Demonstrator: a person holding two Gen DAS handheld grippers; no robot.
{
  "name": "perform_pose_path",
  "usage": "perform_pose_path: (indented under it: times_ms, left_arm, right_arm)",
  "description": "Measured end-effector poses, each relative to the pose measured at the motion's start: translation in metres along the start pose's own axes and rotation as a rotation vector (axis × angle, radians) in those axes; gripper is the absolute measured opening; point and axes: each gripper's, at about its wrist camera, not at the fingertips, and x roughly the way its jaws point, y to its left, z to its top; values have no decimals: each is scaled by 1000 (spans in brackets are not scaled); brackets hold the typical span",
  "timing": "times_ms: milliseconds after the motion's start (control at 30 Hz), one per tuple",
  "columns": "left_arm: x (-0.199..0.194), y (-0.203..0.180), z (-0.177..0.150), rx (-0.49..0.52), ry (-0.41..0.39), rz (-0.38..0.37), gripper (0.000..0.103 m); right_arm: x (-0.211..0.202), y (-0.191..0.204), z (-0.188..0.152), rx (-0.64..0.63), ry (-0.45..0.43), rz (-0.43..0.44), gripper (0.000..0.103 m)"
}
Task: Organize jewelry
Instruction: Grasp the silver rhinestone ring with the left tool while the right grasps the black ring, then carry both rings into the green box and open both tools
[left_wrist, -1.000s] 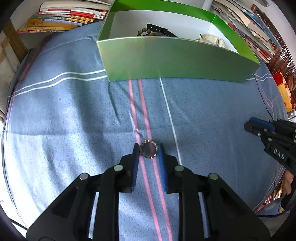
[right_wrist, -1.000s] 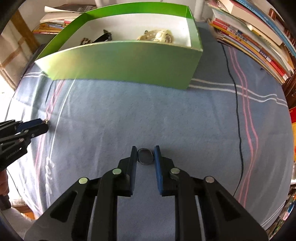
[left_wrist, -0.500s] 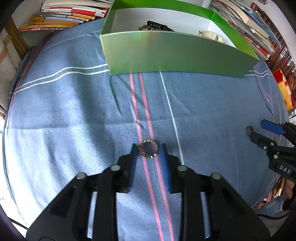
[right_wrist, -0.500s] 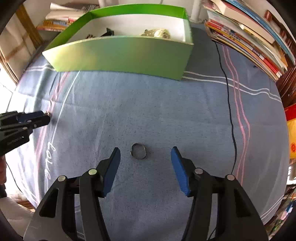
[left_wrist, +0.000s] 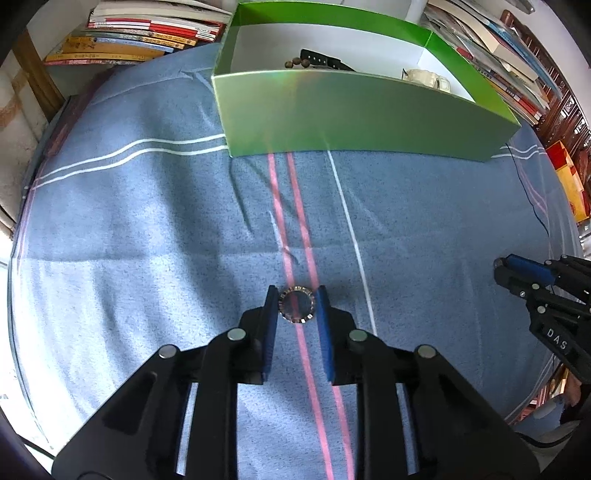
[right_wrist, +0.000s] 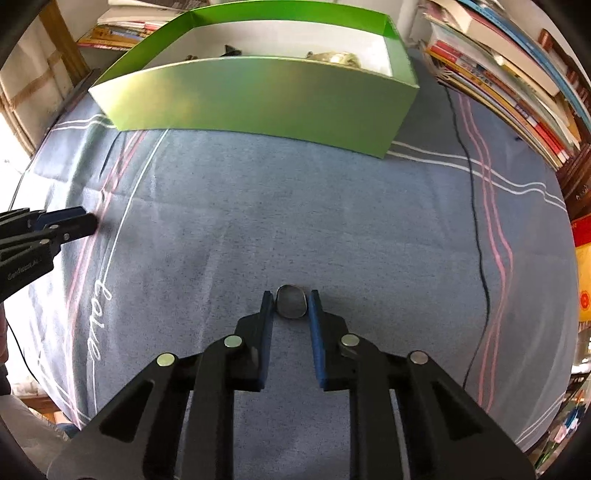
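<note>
Now each gripper's jaws clamp one ring: left gripper (left_wrist: 296, 303) on studded ring (left_wrist: 296, 305), right gripper (right_wrist: 291, 303) on plain ring (right_wrist: 291, 302)

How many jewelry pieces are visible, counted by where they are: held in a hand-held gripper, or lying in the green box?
Held in a hand-held gripper: 2, the studded ring and the plain metal ring.
In the green box: 3, the black strap, the brown beads and the cream piece.
Total: 5 visible.
</note>
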Motion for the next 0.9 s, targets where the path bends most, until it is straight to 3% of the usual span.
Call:
perform_pose_path:
  times_ms: [333, 900]
  left_arm:
    - [-29, -10, 4, 40, -69, 30, 21]
    - [-127, -26, 78, 43, -326, 2, 21]
  right_arm:
    - [-13, -4, 9, 14, -40, 9, 19]
    - [-139, -14, 98, 7, -403, 52, 19]
